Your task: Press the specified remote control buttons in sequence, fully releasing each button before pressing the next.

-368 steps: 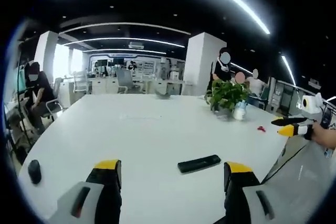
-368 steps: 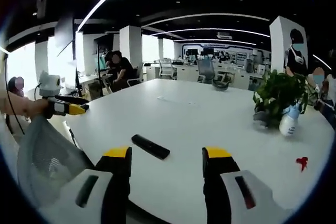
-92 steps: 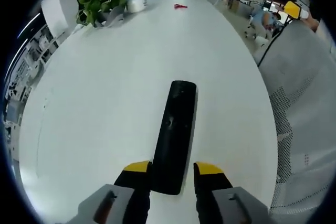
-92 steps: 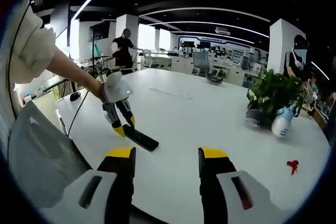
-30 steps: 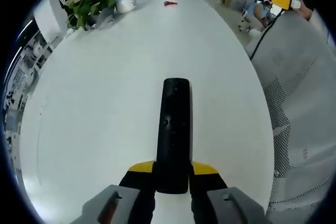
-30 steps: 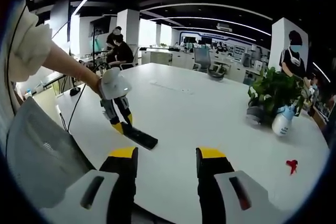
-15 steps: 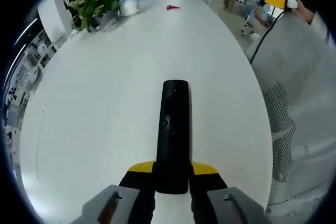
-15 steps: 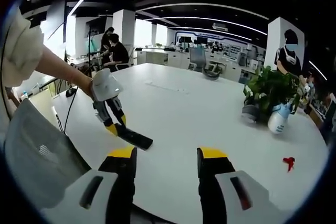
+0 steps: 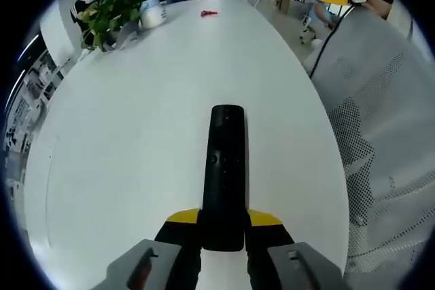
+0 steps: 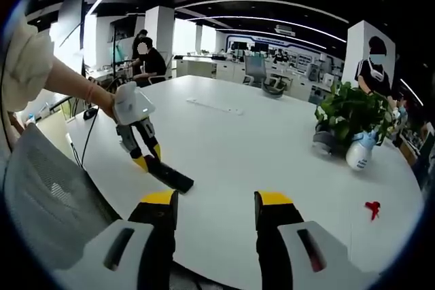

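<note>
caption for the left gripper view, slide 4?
Left gripper with yellow-tipped jaws clamped on the near end of a long black remote control lying on a white oval table.

Left gripper clamped, right gripper spread and idle.
The left gripper [image 9: 223, 223] has its yellow-tipped jaws closed on the remote control [image 9: 224, 174], a bare forearm reaching down to it; the right gripper [image 10: 213, 203] hangs apart, jaws parted around nothing.
</note>
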{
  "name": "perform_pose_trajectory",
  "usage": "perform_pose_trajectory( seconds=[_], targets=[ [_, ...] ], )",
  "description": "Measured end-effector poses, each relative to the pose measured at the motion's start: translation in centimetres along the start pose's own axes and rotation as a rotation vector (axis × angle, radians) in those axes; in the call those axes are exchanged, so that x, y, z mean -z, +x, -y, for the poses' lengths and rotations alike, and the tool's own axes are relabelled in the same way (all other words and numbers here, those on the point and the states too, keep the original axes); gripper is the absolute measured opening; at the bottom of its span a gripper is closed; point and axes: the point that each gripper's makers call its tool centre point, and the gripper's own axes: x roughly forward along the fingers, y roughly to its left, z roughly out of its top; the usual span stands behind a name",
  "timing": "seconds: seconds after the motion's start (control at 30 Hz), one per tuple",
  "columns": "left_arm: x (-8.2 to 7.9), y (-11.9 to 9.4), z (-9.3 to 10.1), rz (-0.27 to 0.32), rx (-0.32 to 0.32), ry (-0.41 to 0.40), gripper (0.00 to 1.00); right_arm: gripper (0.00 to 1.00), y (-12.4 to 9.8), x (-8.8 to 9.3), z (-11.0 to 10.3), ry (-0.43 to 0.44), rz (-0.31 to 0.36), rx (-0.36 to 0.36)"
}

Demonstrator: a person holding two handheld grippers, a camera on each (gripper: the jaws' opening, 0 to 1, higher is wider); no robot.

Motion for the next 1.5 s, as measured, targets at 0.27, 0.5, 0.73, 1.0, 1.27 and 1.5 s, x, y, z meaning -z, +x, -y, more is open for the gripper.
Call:
perform_pose_trajectory(
  seconds=[0.27, 0.5, 0.73, 1.0, 1.27, 1.5],
  targets=[
    [-0.1, 0.0, 0.9, -0.023, 0.038, -0.002, 0.24, 0.46, 0.1, 0.2, 0.0, 0.002, -0.015, 0.002],
    [-0.2, 0.1, 1.8, -0.059, 0.050, 0.014, 0.24, 0.46, 0.1, 0.2, 0.1, -0.002, -0.017, 0.007],
    [-0.1, 0.0, 2.0, -0.067, 0.047, 0.009, 0.24, 0.46, 0.1, 0.3, 0.1, -0.008, -0.019, 0.008],
    [-0.2, 0.0, 3.5, -0.062, 0.064, -0.005, 0.24, 0.46, 0.1, 0.2, 0.1, -0.004, -0.016, 0.009],
    [-0.4, 0.1, 4.0, -0.061, 0.058, -0.029, 0.24, 0.45, 0.1, 0.2, 0.1, -0.008, -0.017, 0.007],
    [-0.4, 0.3, 4.8, -0.065, 0.034, -0.007, 0.24, 0.45, 0.1, 0.2, 0.3, -0.002, -0.013, 0.014]
  ],
)
